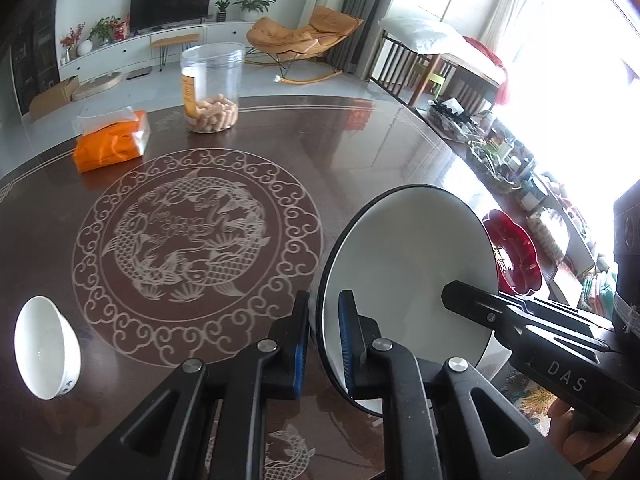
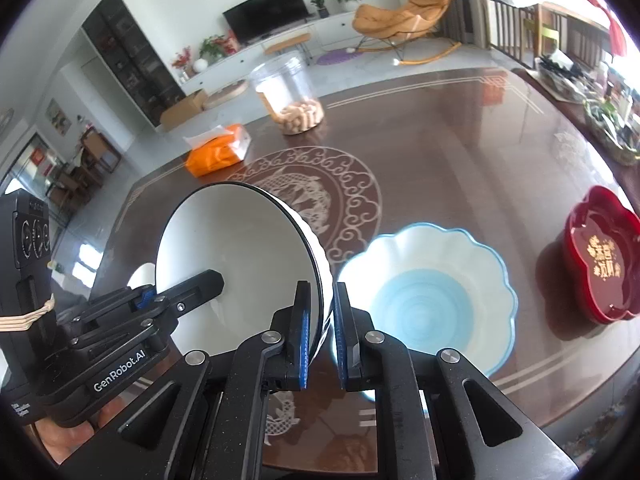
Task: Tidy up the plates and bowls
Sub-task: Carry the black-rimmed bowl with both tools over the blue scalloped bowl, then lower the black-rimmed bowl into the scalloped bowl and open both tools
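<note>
Glazed white ceramic with a black rim, the big bowl (image 1: 404, 264) hangs tilted above the desk (image 1: 360, 140), lifted clear beside the fish medallion (image 1: 196, 256). The left gripper (image 1: 324, 344) and right gripper (image 2: 322, 334) each have their jaws nearly closed, pinching opposite edges of its rim. Stiff, slick and breakable, it looks best held by the rim. Right of the medallion sits a scalloped blue bowl (image 2: 432, 300); left of it, a small white bowl (image 1: 46, 348).
</note>
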Motion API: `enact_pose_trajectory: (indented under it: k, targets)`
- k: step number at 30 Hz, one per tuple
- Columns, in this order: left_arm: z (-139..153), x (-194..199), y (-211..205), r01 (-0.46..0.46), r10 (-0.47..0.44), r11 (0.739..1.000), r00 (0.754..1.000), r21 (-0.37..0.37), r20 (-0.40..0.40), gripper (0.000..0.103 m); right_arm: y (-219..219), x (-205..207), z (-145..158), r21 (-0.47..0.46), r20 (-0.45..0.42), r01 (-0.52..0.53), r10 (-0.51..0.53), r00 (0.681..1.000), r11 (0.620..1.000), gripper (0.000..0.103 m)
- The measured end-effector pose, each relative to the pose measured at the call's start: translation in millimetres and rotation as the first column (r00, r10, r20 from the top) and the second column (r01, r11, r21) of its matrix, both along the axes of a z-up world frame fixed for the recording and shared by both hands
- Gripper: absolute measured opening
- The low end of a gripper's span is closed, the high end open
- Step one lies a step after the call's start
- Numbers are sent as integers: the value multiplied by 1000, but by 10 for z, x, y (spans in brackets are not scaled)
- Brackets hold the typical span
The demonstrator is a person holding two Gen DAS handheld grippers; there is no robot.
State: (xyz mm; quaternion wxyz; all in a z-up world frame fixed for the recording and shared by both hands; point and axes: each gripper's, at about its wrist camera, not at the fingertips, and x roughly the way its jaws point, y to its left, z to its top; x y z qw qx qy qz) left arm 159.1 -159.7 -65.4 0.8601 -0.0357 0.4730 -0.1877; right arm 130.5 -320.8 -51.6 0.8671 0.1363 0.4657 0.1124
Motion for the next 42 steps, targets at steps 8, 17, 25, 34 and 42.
enact_pose_trajectory:
  k: [8,17,25,34,42]
  targets:
    - [-594,181,-668,68,-62,994,995,85,-77,14,-620,97,-637,24,-143,128,-123,982,992,12]
    - [-952,249,-883,103,-87,982,991,160,-107,14,-778,172,-975,40,-195,169,-158,968,985,13]
    - [-970,304,-938,72,-62,975,997,212,-53,15,-838,207,-980,57,-156,186,-175,972,981,19]
    - [-348,62,-442,-47,39,994,995,96,87,16,-896,-84,-657,46,-4,259,-259,966,965,46]
    - [417,-705,475,-225,189,973,908,55,375,93,-248,-822,332,-76,312,283,-247,917,956,68]
